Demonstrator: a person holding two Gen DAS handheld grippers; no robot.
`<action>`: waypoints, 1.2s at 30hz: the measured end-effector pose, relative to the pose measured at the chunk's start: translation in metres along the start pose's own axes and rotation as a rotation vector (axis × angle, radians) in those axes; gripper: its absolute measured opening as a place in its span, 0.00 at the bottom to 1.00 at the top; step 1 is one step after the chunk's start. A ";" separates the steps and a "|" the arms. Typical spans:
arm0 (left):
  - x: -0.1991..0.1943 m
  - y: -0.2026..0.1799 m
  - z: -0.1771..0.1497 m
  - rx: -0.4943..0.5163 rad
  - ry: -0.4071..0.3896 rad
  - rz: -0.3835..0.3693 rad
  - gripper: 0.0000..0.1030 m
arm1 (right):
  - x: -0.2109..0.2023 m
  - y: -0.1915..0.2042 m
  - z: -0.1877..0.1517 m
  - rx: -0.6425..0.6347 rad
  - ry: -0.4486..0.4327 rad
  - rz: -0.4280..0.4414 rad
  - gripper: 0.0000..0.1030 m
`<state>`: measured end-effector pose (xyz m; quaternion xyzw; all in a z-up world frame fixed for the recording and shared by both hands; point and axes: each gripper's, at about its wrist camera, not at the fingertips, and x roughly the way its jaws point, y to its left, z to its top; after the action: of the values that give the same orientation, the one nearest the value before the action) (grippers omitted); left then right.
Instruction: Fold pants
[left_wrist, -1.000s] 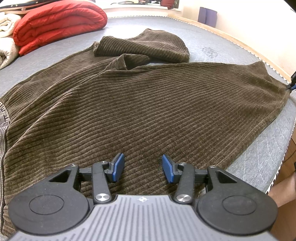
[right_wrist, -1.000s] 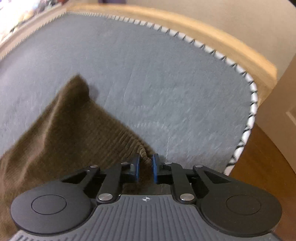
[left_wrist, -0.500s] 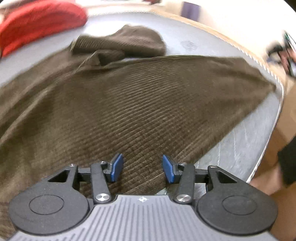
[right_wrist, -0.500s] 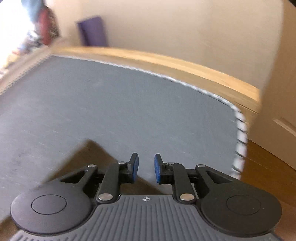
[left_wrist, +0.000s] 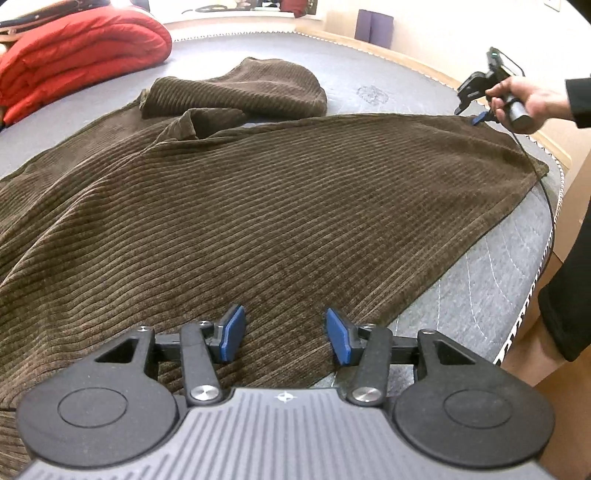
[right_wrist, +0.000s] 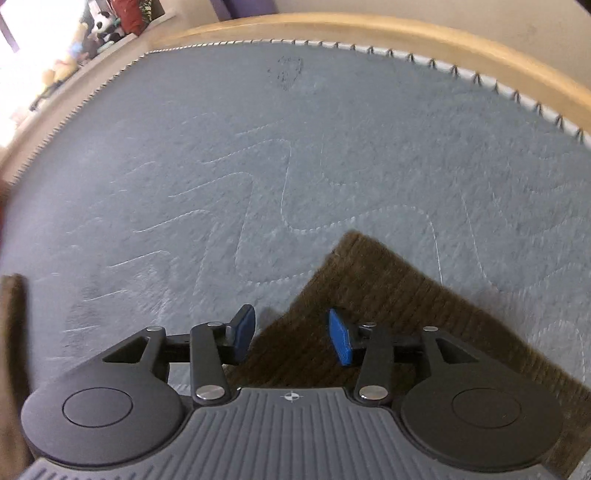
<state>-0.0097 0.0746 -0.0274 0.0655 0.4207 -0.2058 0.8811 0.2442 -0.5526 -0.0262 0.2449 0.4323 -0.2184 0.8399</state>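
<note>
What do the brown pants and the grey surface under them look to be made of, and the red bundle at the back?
The pants look like thick, soft matte corduroy: even raised ribs run across them. The mattress looks like matte grey quilted fabric, with wavy stitch lines and a corded edge. The red bundle is probably a smooth synthetic padded quilt, going by its puffy stitched folds.

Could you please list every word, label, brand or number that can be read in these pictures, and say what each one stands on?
No readable text in either view.
Mattress: a dark printed mark on the grey cover, too blurred to read.
Pants: no label or tag shows.
Red quilt: no lettering shows.
Hand-held gripper bodies: only a small cross-in-circle sign, no words.
</note>
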 end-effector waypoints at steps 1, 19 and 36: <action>0.000 0.000 0.000 -0.001 0.000 -0.001 0.54 | 0.002 0.008 0.001 -0.031 -0.009 -0.046 0.28; -0.006 0.036 0.010 -0.162 0.061 0.002 0.51 | -0.060 0.034 0.004 -0.009 -0.238 -0.132 0.26; -0.120 0.179 0.027 -0.414 -0.091 0.262 0.35 | -0.261 0.179 -0.255 -0.722 -0.032 0.556 0.31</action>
<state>0.0174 0.2663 0.0712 -0.0719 0.4019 -0.0021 0.9129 0.0515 -0.2186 0.1027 0.0399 0.3858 0.1761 0.9047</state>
